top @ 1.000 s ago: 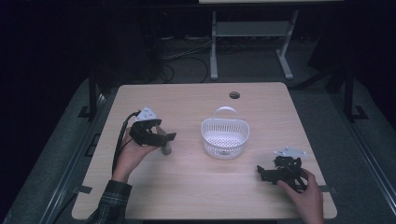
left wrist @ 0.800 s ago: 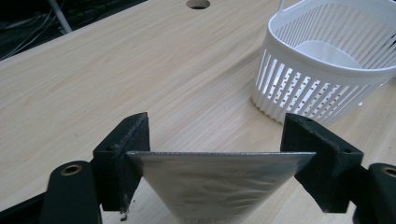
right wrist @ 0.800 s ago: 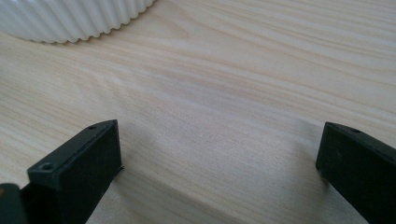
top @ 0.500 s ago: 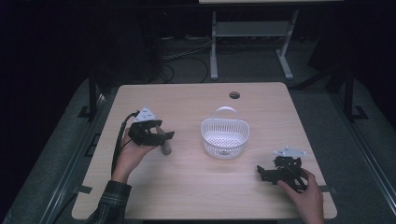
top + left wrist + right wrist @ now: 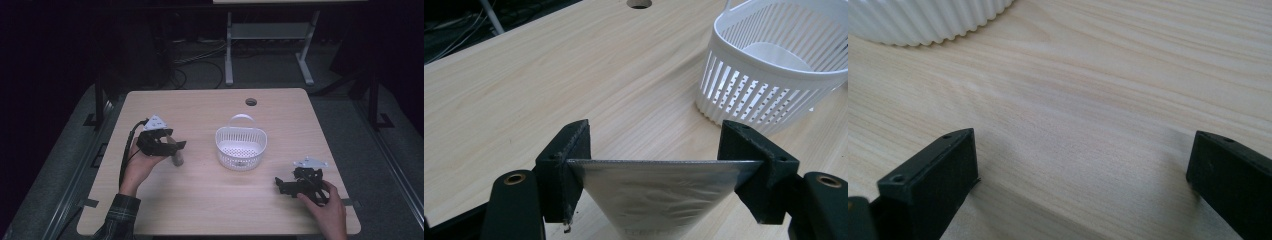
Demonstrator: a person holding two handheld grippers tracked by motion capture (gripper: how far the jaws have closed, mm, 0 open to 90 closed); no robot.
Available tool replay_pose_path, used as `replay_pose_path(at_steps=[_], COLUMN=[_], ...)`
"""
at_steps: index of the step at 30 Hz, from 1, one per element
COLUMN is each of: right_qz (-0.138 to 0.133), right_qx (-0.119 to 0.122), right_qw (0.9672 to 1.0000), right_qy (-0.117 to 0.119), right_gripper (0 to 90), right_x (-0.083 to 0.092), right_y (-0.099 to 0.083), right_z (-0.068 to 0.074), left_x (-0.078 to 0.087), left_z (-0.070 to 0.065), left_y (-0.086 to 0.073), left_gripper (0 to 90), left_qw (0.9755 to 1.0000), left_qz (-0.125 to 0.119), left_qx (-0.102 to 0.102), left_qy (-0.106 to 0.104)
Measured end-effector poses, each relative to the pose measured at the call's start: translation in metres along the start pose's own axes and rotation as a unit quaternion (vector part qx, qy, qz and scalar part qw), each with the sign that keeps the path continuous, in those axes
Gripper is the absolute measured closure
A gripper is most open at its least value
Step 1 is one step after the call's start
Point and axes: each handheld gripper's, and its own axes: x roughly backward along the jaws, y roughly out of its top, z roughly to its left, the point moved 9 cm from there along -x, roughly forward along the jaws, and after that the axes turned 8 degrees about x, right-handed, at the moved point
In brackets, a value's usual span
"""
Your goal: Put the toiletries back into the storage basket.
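There are two black two-jaw grippers, one silvery foil pouch and one white slotted plastic basket with a loop handle. The left gripper [image 5: 172,148] has just been closing its jaws and now clamps the silvery foil pouch [image 5: 656,192] by its flat top edge, one pad on each end, so the pouch hangs straight down between the jaws; in the high view the pouch's lower end [image 5: 177,159] is at the tabletop just beneath the jaw tips. The right gripper [image 5: 281,184] lies low over the wood, its jaws wide apart with bare table between them. Everything sits on a pale wooden table [image 5: 210,210] with rounded corners and a round cable hole near its far edge; around it are grey carpet, a dark room, loose cables and a white metal stand behind. The white slotted plastic basket [image 5: 241,148] stands beyond the left gripper's jaws, off to their right, well apart from the pouch; whether anything lies in it cannot be told
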Motion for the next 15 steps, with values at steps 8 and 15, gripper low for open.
replay_pose_path(at_steps=[8, 15], right_qz=[0.000, 0.000], right_qx=[0.000, 0.000], right_qw=[1.0000, 1.0000], right_qy=[0.000, 0.000], right_gripper=[0.0, 0.0], right_x=[0.000, 0.000], right_y=[0.000, 0.000], right_z=[0.000, 0.000], left_x=[0.003, 0.007], left_z=[-0.002, -0.007], left_y=[0.002, 0.011], left_gripper=[29.3, 29.3], left_qw=[0.9999, 0.9998], left_qz=[0.003, 0.000], left_qx=[0.002, -0.005], left_qy=[-0.013, -0.020])
